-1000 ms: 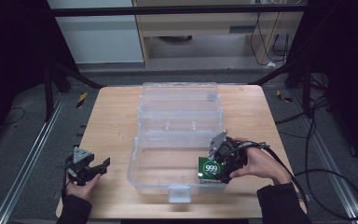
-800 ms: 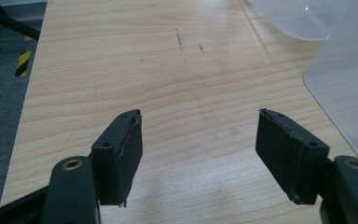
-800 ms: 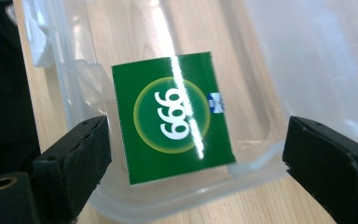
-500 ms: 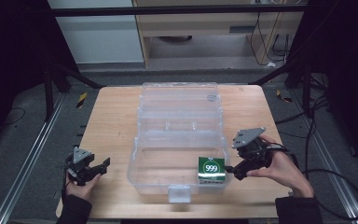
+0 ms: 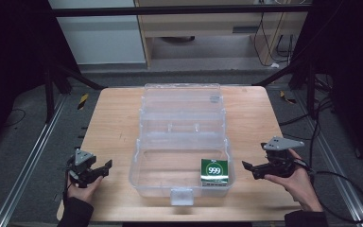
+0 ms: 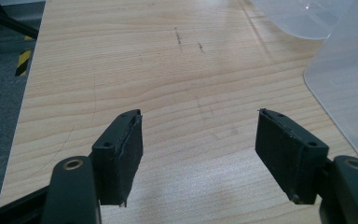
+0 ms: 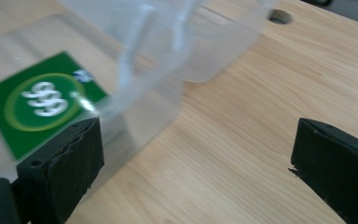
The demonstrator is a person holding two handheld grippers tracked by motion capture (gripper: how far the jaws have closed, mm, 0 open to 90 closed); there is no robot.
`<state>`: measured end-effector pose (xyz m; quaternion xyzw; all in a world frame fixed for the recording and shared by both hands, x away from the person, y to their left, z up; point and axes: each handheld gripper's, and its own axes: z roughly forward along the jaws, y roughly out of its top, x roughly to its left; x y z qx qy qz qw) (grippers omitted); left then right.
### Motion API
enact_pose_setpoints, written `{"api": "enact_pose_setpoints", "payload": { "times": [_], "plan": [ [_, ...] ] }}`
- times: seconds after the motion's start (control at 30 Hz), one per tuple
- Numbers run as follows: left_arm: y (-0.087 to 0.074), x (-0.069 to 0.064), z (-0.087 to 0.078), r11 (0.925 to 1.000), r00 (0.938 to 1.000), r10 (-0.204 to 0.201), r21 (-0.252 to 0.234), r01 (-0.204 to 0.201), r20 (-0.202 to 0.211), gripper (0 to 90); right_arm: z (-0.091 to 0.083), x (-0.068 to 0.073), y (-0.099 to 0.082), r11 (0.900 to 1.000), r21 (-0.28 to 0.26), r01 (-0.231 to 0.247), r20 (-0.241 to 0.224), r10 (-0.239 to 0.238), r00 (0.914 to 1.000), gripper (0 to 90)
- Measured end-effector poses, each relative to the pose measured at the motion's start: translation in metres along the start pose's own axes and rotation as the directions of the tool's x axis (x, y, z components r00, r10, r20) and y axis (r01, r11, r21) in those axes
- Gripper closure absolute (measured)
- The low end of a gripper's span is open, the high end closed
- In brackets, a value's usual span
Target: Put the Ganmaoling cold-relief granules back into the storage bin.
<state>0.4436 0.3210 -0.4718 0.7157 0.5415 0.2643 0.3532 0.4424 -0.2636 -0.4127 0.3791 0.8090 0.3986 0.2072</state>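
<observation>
Lying flat in the front right corner of the clear plastic box (image 5: 182, 156), face up, with its "999" logo reading upright from the person's side: a small green packet (image 5: 214, 171). Running its slightly longer axis front to back, about square with the box walls, and nearly touching the right wall. Showing a green face with a white ring around white digits, and a paler strip along the near edge; appearing again through the blurred box wall in the right gripper view (image 7: 37, 105).

Hovering just outside the box on the table (image 5: 113, 123), beside the packet: the right gripper (image 5: 251, 169), its jaws having just been opening, now standing wide with nothing between them but bare wood.

Resting well apart at the front left: the left gripper (image 5: 105, 166), jaws spread and holding nothing.
</observation>
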Motion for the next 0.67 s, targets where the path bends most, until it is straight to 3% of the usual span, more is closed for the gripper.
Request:
{"api": "enact_pose_setpoints", "payload": {
  "times": [0.23, 0.37, 0.47, 0.53, 0.67],
  "plan": [
    [0.000, 0.000, 0.002, 1.0000, 1.0000, 0.002, 0.005, -0.002, 0.002, 31.5, 0.010, -0.019, -0.030, 0.9886, -0.057, -0.139, 0.089, 0.144, 0.9856, 2.9],
    [-0.001, -0.001, 0.005, 0.9998, 0.9999, 0.012, 0.017, -0.012, 0.004, 31.5, 0.022, -0.027, -0.048, 0.9788, -0.057, -0.197, 0.136, 0.203, 0.9697, 2.4],
    [-0.002, -0.001, 0.007, 0.9996, 0.9999, 0.017, 0.021, -0.017, 0.004, 31.3, 0.029, -0.031, -0.058, 0.9678, -0.061, -0.244, 0.181, 0.251, 0.9509, 1.4],
    [-0.003, 0.000, 0.008, 0.9995, 0.9998, 0.017, 0.025, -0.017, 0.002, 30.7, 0.032, -0.034, -0.064, 0.9631, -0.064, -0.261, 0.211, 0.269, 0.9398, 1.4],
    [-0.005, 0.002, 0.011, 0.9994, 0.9999, 0.016, 0.032, -0.016, -0.004, 29.2, 0.035, -0.038, -0.070, 0.9600, -0.056, -0.274, 0.253, 0.279, 0.9263, 1.1]
  ]
}}
